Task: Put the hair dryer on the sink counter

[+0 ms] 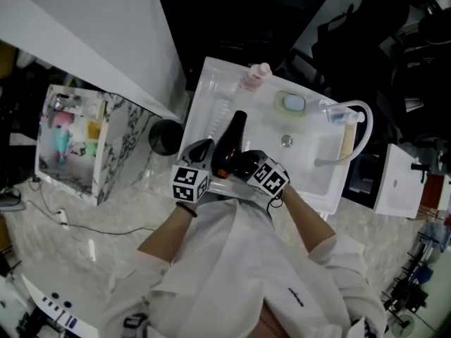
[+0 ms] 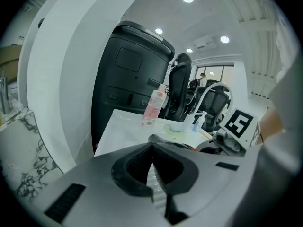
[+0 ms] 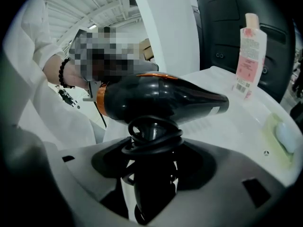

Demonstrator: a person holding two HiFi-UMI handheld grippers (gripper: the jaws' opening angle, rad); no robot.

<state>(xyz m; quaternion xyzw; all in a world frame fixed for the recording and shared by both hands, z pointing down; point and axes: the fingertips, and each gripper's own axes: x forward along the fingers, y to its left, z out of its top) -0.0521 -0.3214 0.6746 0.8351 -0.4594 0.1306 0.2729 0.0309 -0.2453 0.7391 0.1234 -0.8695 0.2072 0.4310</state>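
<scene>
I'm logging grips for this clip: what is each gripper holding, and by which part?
The right gripper holds the hair dryer by its handle, below the wound cord. The left gripper holds nothing; its jaws are together.

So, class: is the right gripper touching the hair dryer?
Touching. In the right gripper view, the right gripper has its jaws clamped on the cord-wrapped handle of the hair dryer.

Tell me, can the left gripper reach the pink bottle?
Probably yes. The left gripper holds nothing, and the white sink counter between it and the pink bottle looks bare. The hair dryer in the right gripper sits close beside that path.
</scene>
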